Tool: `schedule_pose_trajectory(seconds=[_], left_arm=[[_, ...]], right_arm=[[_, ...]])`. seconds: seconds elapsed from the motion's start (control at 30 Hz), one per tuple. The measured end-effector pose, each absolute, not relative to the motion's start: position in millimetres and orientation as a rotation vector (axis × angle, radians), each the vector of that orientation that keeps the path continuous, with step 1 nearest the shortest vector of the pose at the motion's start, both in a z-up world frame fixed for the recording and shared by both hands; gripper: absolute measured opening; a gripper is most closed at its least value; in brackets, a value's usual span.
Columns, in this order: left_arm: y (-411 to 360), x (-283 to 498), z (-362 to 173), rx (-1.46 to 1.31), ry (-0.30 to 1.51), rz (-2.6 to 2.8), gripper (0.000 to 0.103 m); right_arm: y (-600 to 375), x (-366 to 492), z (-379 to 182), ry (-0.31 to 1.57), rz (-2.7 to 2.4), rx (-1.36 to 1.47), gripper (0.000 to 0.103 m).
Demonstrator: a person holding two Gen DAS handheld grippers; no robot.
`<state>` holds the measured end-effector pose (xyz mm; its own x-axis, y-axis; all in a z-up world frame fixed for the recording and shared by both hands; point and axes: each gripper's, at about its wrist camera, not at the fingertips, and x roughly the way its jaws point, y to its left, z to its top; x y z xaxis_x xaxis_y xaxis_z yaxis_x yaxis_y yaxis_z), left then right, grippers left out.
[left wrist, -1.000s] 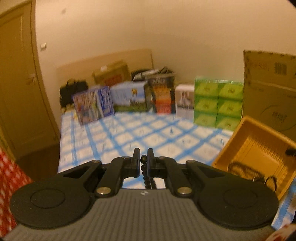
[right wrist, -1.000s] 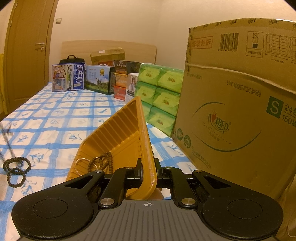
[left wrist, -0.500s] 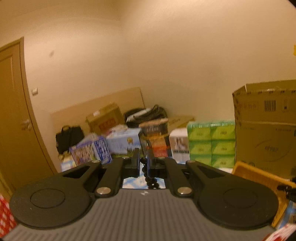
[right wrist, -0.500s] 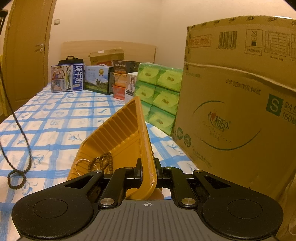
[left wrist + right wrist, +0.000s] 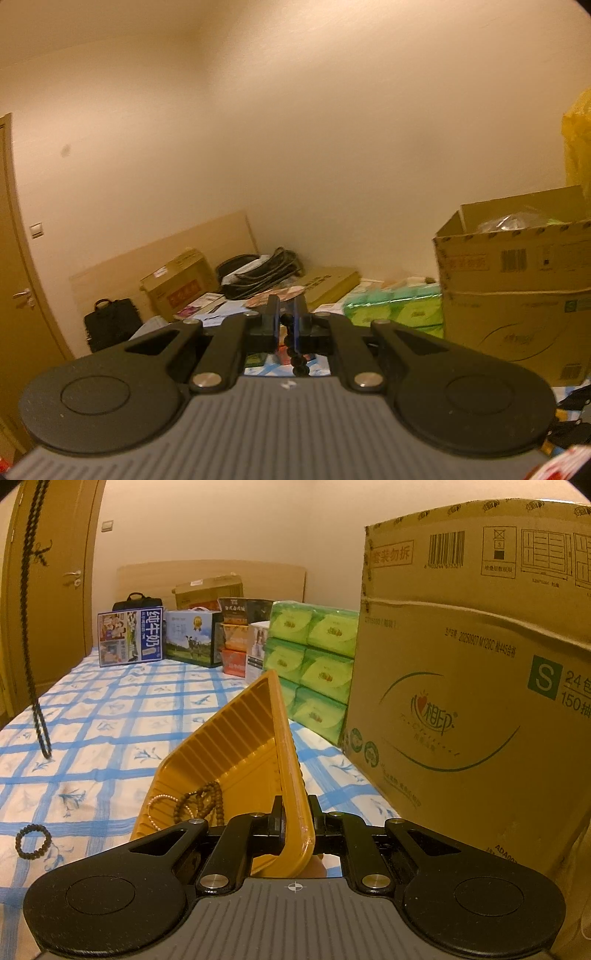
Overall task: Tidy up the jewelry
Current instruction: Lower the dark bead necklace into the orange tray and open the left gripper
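Where the right gripper (image 5: pixel 294 825) pinches the near rim of the yellow tray (image 5: pixel 236 753), the tray sits tipped on the blue-checked bedspread (image 5: pixel 110 734): thin ribbed plastic, probably light and springy, best held at the rim as now. Inside, at its low end: a brown bead strand (image 5: pixel 201 801) and a pale pearl bracelet (image 5: pixel 157 806). Beside it on the cloth, apart from the tray: one dark bead bracelet (image 5: pixel 32 841).

Left gripper (image 5: pixel 287 325), jaws pressed together on a long dark bead necklace (image 5: pixel 27 627); the strand hangs limp and clear of the bed at the far left of the right-wrist view. Judged loose, light, liable to swing; lower it slowly. Left gripper raised, pointing near level; right angled downward.

Beyond: cardboard carton (image 5: pixel 476 672), green tissue packs (image 5: pixel 314 664).
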<state>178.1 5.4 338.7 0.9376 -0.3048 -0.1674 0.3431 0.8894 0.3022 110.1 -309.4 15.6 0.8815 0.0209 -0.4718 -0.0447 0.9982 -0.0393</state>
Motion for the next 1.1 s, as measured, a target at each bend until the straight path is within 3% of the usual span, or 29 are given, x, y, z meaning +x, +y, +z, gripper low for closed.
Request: schedule_pose_trajectory(seconds=[0.57, 1.1], left_arm=[[-118, 200, 322, 0.328, 0.153, -0.593, 0.006], [-183, 240, 158, 0.386, 0.527, -0.711, 0.006]], right_arm=[[-313, 110, 13, 0.496, 0.033, -0.023, 0.010], [-319, 113, 11, 0.499, 0.027, -0.001, 0.010]])
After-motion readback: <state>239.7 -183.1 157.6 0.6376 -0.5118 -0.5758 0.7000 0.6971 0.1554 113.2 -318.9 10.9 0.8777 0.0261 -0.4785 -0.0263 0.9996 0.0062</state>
